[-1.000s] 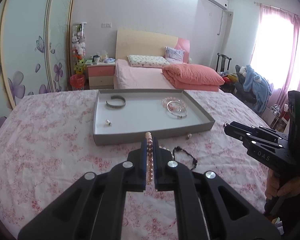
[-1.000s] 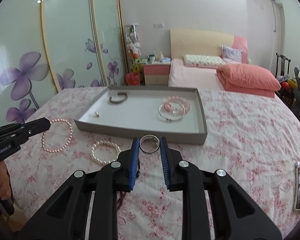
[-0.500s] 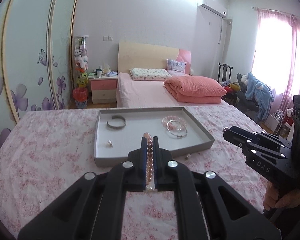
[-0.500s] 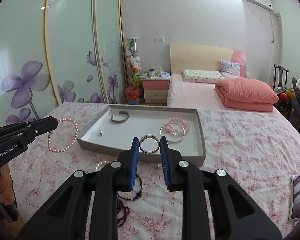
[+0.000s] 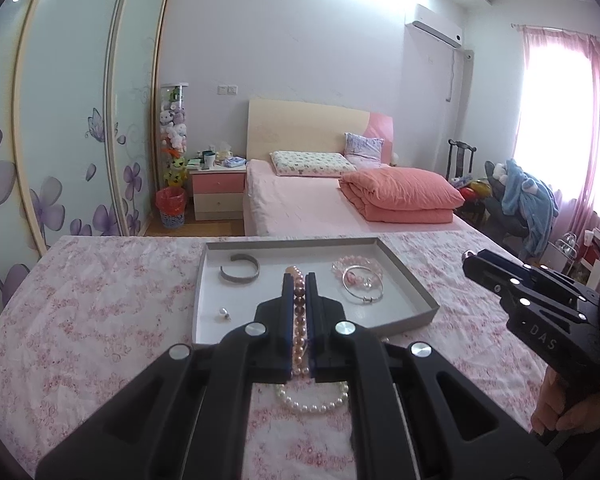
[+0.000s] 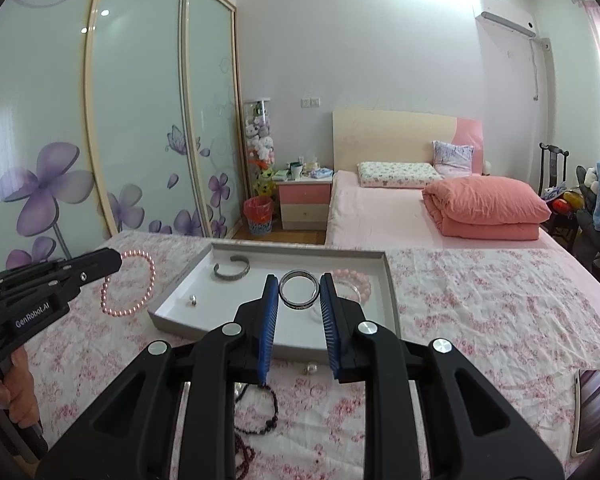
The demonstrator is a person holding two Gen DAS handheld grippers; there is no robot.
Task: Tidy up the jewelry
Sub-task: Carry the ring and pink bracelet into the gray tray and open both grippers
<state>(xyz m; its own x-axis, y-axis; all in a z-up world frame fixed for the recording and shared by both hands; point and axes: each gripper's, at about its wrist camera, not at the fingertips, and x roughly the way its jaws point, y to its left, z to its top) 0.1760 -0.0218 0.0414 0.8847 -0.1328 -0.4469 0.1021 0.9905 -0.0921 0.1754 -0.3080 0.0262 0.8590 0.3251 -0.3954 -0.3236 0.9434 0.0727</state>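
A grey tray (image 5: 416,288) lies on the pink floral cloth, also in the right wrist view (image 6: 392,280). It holds a grey cuff (image 5: 239,273), a silver bangle (image 5: 363,289), a pink bead bracelet (image 5: 350,260) and a small earring (image 5: 223,313). My left gripper (image 5: 299,280) is shut on a pink pearl bracelet (image 5: 299,312), held above the tray's near edge; it hangs as a loop in the right wrist view (image 6: 130,284). My right gripper (image 6: 299,289) is shut on a silver ring bangle (image 6: 299,290) above the tray.
A white pearl bracelet (image 5: 312,398) lies on the cloth in front of the tray. Dark bead strands (image 6: 260,412) and a small earring (image 6: 310,368) lie near the tray's front. A phone (image 6: 590,410) lies at right. A bed (image 5: 320,204) stands behind.
Both grippers have risen and moved forward toward the tray, each still holding its piece. The white pearl bracelet now shows below the left gripper.
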